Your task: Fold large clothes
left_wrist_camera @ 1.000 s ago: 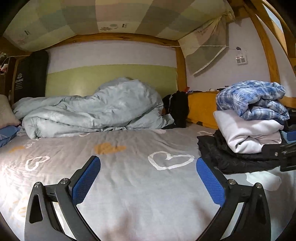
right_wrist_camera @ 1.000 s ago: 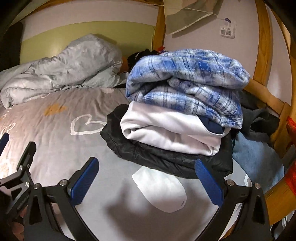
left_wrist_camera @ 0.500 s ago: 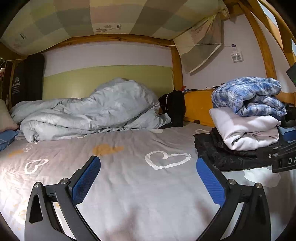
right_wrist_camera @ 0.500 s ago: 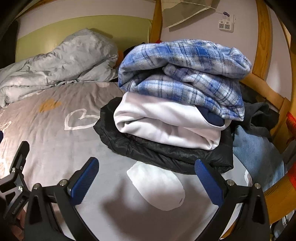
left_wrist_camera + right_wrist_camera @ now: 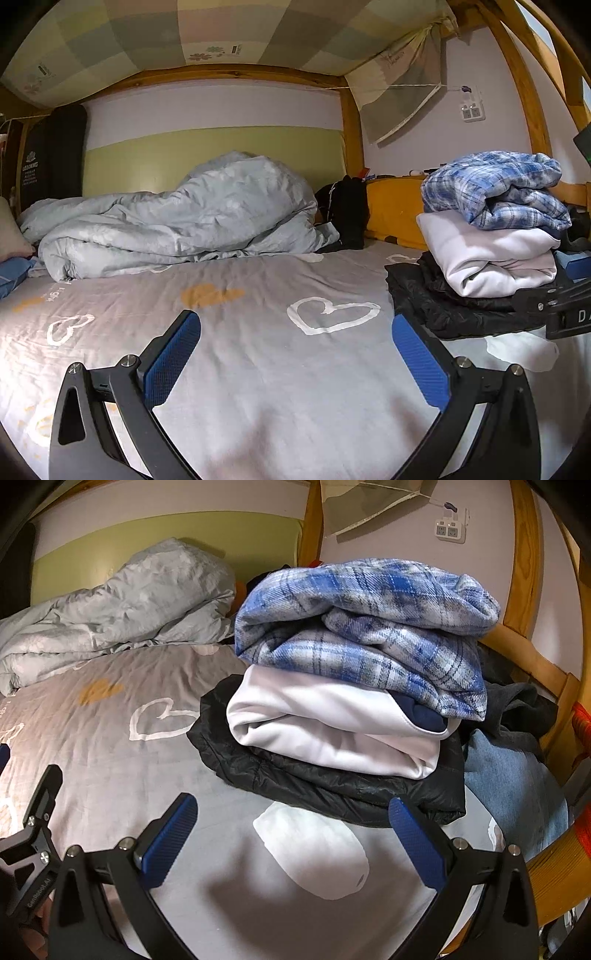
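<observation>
Three garments already sit folded in a stack at the bed's (image 5: 258, 369) three o'clock side: a blue plaid shirt (image 5: 369, 627) on a white top (image 5: 325, 731) on a black puffer jacket (image 5: 332, 786). Looser dark and denim clothes (image 5: 513, 775) beside it look unfolded. Both the left gripper (image 5: 295, 354) and right gripper (image 5: 291, 834) hover wide open and empty over bare sheet, with a rumpled duvet (image 5: 177, 221) crowding twelve o'clock.

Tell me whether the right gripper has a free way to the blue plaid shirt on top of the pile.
Probably yes: the right gripper is open and empty, facing the pile, and nothing covers the blue plaid shirt.
</observation>
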Motion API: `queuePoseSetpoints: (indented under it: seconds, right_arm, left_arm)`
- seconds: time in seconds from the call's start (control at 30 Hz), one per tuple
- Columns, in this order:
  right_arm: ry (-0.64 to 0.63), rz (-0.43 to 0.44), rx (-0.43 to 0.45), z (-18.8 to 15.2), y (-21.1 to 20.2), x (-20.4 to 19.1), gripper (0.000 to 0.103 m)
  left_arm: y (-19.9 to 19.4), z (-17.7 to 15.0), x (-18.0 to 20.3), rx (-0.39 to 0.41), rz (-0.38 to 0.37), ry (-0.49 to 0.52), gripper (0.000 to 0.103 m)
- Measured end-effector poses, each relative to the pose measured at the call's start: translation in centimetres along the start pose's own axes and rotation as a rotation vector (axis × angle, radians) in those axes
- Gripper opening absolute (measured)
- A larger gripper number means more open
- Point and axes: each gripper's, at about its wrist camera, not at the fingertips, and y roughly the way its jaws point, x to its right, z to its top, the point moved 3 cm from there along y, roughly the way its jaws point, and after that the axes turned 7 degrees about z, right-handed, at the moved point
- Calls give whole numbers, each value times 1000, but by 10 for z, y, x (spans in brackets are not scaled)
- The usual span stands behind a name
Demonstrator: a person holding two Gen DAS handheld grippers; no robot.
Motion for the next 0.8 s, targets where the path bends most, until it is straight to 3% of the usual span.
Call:
queuePoseSetpoints:
  seconds: [0.8]
  right_arm:
    - [7, -4, 9, 1, -3, 2, 103]
  left_arm:
    - [7, -2, 0, -15, 5, -21, 103]
